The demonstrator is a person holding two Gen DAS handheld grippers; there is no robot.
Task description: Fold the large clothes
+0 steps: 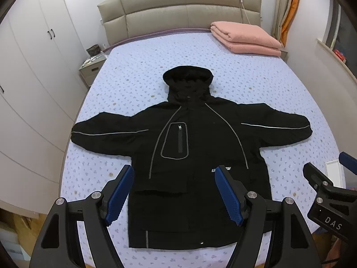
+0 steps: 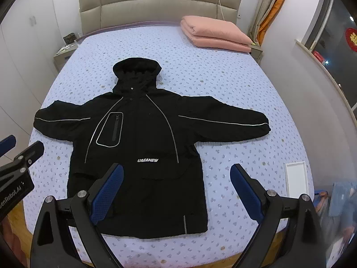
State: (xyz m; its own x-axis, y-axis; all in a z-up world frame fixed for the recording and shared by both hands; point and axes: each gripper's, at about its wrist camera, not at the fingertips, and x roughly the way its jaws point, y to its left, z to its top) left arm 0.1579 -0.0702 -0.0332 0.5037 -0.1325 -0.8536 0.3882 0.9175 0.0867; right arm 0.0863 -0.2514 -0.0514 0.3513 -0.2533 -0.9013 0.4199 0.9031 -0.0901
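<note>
Black and flat on its back, the hooded jacket lies spread across the middle of the blue flowered bed, sleeves stretched out left and right, hood toward the far headboard. Left gripper hangs over the near hem with its jaws released and wide, holding nothing. Right gripper hangs just beside it, jaws likewise spread and empty, and a folded pink quilt sits far right.

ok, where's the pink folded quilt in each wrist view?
Left wrist: pink quilt upper right, on the bed's far right corner by the headboard.
Right wrist: pink quilt upper centre-right, same corner.
Shared landmark: black jacket's hood, nearer and left of it.
</note>
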